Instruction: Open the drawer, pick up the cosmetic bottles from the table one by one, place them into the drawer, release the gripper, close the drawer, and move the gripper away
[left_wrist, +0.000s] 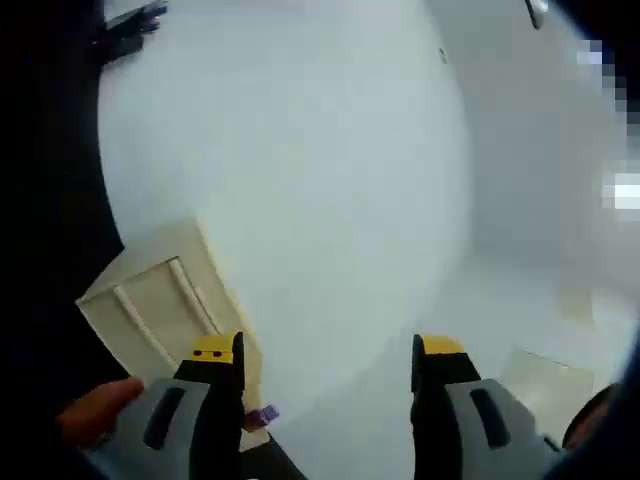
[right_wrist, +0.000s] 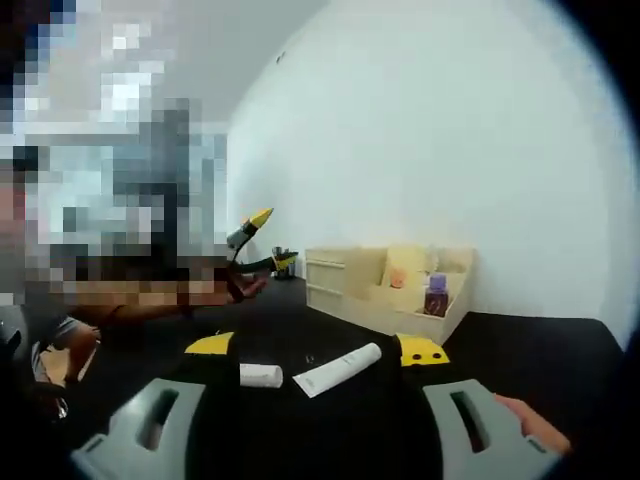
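Your right gripper (right_wrist: 317, 350) has its yellow-tipped jaws spread wide, nothing between them, low over the black table (right_wrist: 530, 350). Just past the tips lie two white tubes: a short one (right_wrist: 261, 375) near the left jaw, a longer one (right_wrist: 338, 370) angled across the gap; both rest on the table, apart from the jaws. Any print on them is too small to read. Further back sits the cream organizer (right_wrist: 385, 290), against the white wall (right_wrist: 450, 130); a purple bottle (right_wrist: 436, 296) stands in its right compartment, something orange next to it, label unreadable. I can't tell whether its drawer is open or closed. Your left gripper (right_wrist: 258, 240) shows in the right gripper view, raised above the table's left side. In the left gripper view that gripper (left_wrist: 327, 350) is also spread wide and empty, pointed at the wall (left_wrist: 320, 150); the organizer (left_wrist: 160, 300) shows tilted at lower left, with a purple cap (left_wrist: 264, 414) beside the left jaw. Your hand (left_wrist: 95, 410) grips the handle.
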